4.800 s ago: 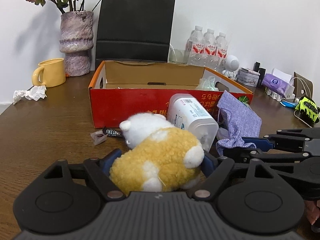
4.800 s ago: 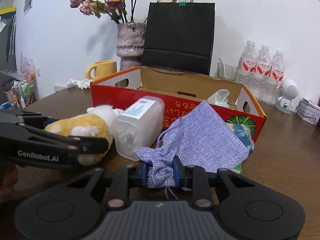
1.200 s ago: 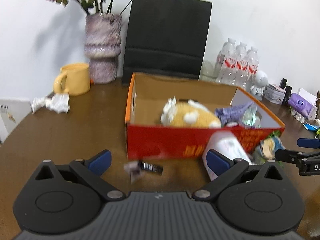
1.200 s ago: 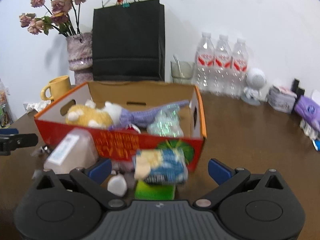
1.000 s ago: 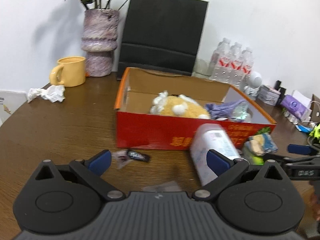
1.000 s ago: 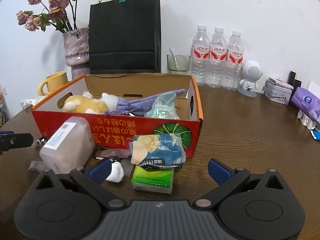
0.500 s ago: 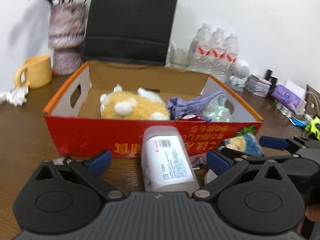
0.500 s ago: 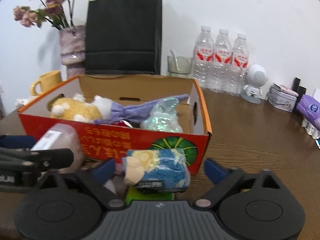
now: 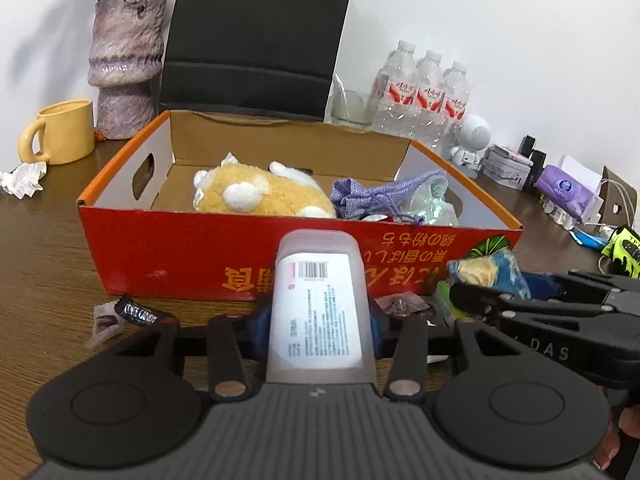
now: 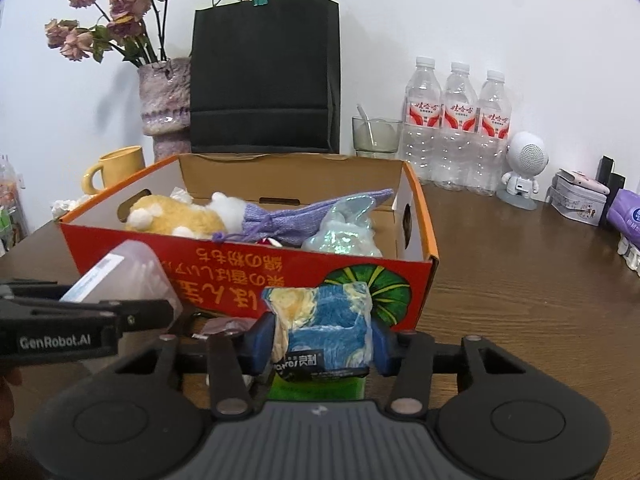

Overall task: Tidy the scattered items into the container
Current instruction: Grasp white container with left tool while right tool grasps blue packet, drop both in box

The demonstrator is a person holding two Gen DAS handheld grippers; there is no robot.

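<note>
A red cardboard box (image 9: 168, 256) (image 10: 132, 250) stands on the table and holds a yellow plush toy (image 9: 260, 196) (image 10: 176, 216), a purple pouch (image 9: 372, 196) (image 10: 296, 216) and a shiny bag (image 10: 344, 232). My left gripper (image 9: 318, 322) is shut on a clear plastic jar (image 9: 318, 304) (image 10: 124, 276) in front of the box. My right gripper (image 10: 322, 344) is shut on a blue and yellow tissue pack (image 10: 322, 332) (image 9: 486, 272) above a green packet (image 10: 316, 388).
A black candy wrapper (image 9: 134, 312) lies front left of the box. Behind stand a black paper bag (image 10: 264, 72), a vase (image 9: 126, 64), a yellow mug (image 9: 60, 132), water bottles (image 10: 456, 128) and a glass (image 10: 376, 136). Small items line the right edge (image 9: 568, 192).
Both grippers moved in and closed: the left on the jar, the right on the tissue pack. Earlier the plush toy and the purple pouch went from the table into the box.
</note>
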